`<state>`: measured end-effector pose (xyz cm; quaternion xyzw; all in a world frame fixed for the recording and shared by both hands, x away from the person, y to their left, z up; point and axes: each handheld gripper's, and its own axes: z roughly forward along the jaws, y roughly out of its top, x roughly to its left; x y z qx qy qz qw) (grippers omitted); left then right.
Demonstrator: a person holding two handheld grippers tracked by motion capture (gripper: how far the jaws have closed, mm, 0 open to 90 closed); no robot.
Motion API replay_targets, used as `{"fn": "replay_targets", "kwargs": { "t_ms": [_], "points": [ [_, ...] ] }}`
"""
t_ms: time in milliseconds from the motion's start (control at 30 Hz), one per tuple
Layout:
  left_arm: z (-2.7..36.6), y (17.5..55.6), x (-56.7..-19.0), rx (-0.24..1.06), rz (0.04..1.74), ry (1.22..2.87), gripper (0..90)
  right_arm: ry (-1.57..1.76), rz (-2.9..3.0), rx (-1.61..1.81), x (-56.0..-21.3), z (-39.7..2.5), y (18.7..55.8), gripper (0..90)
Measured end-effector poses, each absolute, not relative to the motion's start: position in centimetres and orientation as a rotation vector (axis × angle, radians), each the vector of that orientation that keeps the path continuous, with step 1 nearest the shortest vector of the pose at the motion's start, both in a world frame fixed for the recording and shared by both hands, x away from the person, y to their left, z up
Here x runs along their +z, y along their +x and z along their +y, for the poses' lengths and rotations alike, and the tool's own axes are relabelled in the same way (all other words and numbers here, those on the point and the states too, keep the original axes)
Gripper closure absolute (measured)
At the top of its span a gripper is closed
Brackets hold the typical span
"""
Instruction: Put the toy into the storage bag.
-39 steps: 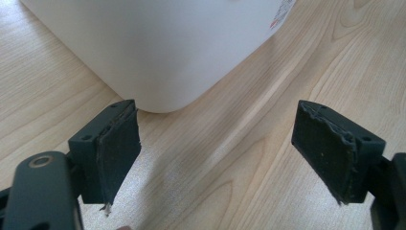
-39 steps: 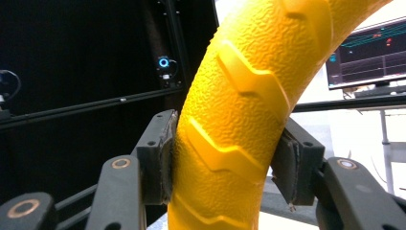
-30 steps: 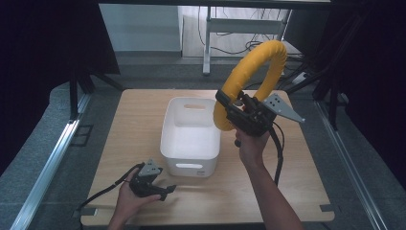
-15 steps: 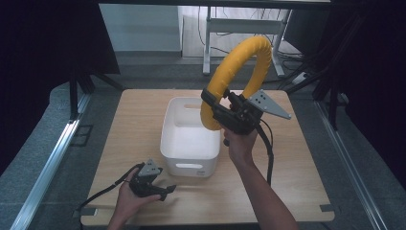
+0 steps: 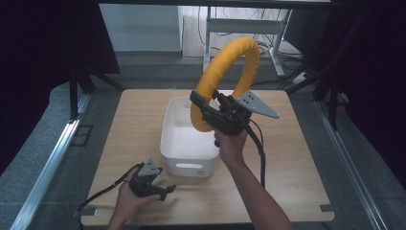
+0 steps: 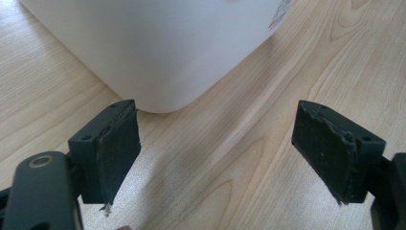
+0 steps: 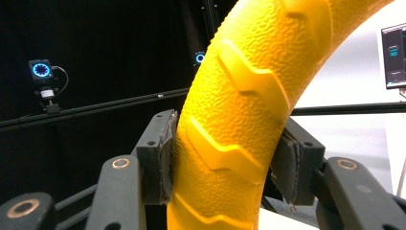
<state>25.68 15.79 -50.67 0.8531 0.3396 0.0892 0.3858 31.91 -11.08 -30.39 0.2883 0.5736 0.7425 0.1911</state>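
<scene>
Gripping the yellow ring (image 5: 225, 79), the right tool (image 5: 203, 106) hangs over the white bin (image 5: 187, 153)

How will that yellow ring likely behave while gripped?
The yellow ring probably stays stiff: it holds its arc above the right gripper. Its pebbled, ridged surface should resist slipping. Held at one end, it may lever sideways.

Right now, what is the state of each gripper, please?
Left gripper: open, holding nothing, low over the table beside the white bin.
Right gripper: closed on the yellow ring, raised above the bin.
</scene>
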Motion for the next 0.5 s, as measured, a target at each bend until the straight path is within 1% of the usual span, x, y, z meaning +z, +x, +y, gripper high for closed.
{"fn": "replay_targets", "kwargs": {
  "t_ms": [500],
  "points": [
    [15.7,25.7,-50.7,0.225,0.863,2.175,16.9,0.796,1.63,2.12,-30.8,-9.4,31.9,46.7]
  ]
}}
